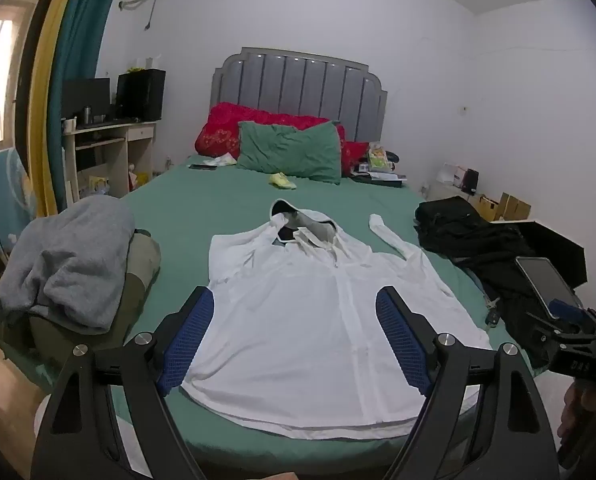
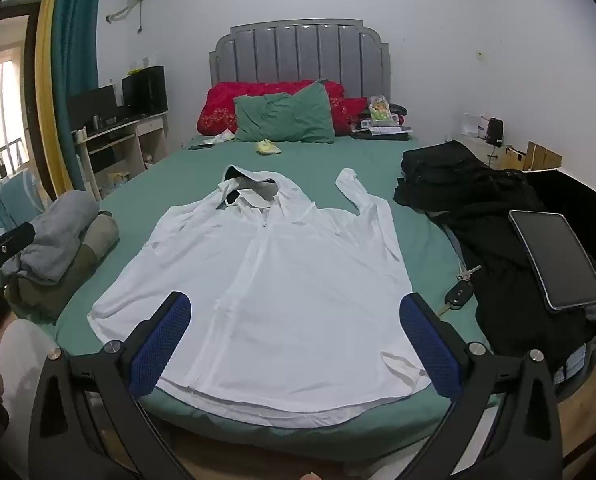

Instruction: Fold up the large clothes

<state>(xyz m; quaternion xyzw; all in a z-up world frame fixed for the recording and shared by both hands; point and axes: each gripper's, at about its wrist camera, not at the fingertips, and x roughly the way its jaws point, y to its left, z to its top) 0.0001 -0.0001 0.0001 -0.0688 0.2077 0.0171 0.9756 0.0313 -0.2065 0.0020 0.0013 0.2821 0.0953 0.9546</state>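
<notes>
Left of my left claw (image 1: 294, 320), a grey garment (image 1: 66, 264) sits piled on the bed (image 1: 202, 204). Directly ahead of both claws, the white hooded jacket (image 1: 317, 320) lies flat, zipper side up, hood farthest away. Both left claw and right claw (image 2: 294, 328) stand wide apart, gripping nothing. Right of my right claw: keys (image 2: 459, 292), black clothes (image 2: 477, 196), tablet (image 2: 553, 256).
</notes>
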